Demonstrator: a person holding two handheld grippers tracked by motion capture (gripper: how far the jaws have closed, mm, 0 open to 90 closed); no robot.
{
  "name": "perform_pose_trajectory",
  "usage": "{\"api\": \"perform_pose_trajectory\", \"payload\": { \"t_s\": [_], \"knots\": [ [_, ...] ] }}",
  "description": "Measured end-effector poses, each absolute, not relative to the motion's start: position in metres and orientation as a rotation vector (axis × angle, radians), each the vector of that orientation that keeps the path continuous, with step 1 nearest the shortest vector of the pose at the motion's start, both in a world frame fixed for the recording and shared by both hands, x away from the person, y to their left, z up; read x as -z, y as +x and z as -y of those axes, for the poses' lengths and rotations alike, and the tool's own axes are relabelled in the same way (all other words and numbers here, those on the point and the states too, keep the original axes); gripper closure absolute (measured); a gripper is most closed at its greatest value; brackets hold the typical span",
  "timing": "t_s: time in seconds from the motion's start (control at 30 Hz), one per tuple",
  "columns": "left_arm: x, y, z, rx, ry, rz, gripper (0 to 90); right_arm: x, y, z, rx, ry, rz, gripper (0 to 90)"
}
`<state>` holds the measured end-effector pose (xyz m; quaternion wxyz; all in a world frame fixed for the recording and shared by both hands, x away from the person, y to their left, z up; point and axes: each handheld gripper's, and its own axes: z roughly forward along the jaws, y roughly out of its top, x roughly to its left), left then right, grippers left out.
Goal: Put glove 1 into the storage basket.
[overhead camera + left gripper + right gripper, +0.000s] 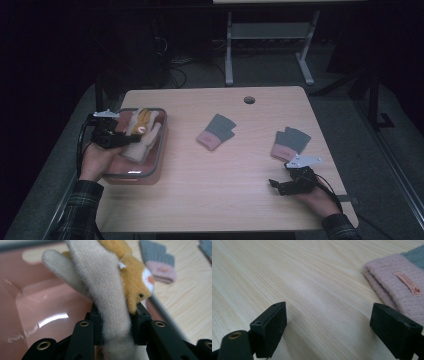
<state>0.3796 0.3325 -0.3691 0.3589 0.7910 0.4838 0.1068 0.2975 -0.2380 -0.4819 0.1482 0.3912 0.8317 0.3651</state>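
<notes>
- Glove work first: my left gripper (116, 322) is pinching a cream knit glove (105, 297) with an orange animal face on it, held over the pink storage bin (161, 145) at the table's left side.
- From the high view, another cream-and-orange glove (142, 120) seems to lie inside the bin already, so I judge this one is being put in beside it.
- To do it well I would lower the glove well inside the rim before spreading the jaws, so the dangling fingers do not drape over the wall.
- My right gripper (329, 322) rests on the wooden table (294, 272), jaws spread wide, nothing between them.
- Just beside it lies a grey-and-pink fingerless glove (397, 282); its twin (216, 132) sits mid-table, well apart.
- Writing: the pink cuff carries a small sewn label (407, 283) with red print, too small for me to read.
</notes>
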Motion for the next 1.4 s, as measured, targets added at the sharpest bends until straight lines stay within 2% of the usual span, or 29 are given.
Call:
{"api": "perform_pose_trajectory", "payload": {
  "t_s": [0.3, 0.57, 0.7, 0.77, 0.87, 0.93, 1.17, 1.4],
  "knots": [
    [0.397, 0.392, -0.334, -0.234, 2.093, -1.338, 66.2, 0.482, 0.297, 0.238, -1.049, 1.127, -2.391, 13.5],
    [0.414, 0.405, -0.329, -0.194, 2.176, -1.400, 60.3, 0.482, 0.297, 0.238, -1.049, 1.128, -2.389, 13.5],
    [0.420, 0.409, -0.330, -0.182, 2.187, -1.440, 50.7, 0.482, 0.297, 0.238, -1.049, 1.128, -2.389, 13.5],
    [0.420, 0.410, -0.331, -0.202, 2.172, -1.449, 38.8, 0.482, 0.297, 0.238, -1.049, 1.128, -2.389, 13.5],
    [0.413, 0.409, -0.332, -0.238, 2.151, -1.463, 24.8, 0.482, 0.297, 0.238, -1.049, 1.129, -2.389, 13.5],
    [0.405, 0.408, -0.333, -0.246, 2.141, -1.451, 19.7, 0.482, 0.297, 0.238, -1.049, 1.128, -2.389, 13.5],
    [0.367, 0.398, -0.324, -0.286, 2.086, -1.345, 17.3, 0.482, 0.297, 0.238, -1.049, 1.128, -2.389, 13.4],
    [0.354, 0.388, -0.295, -0.259, 2.093, -1.219, 16.5, 0.482, 0.298, 0.238, -1.037, 1.138, -2.384, 11.2]
  ]
}}
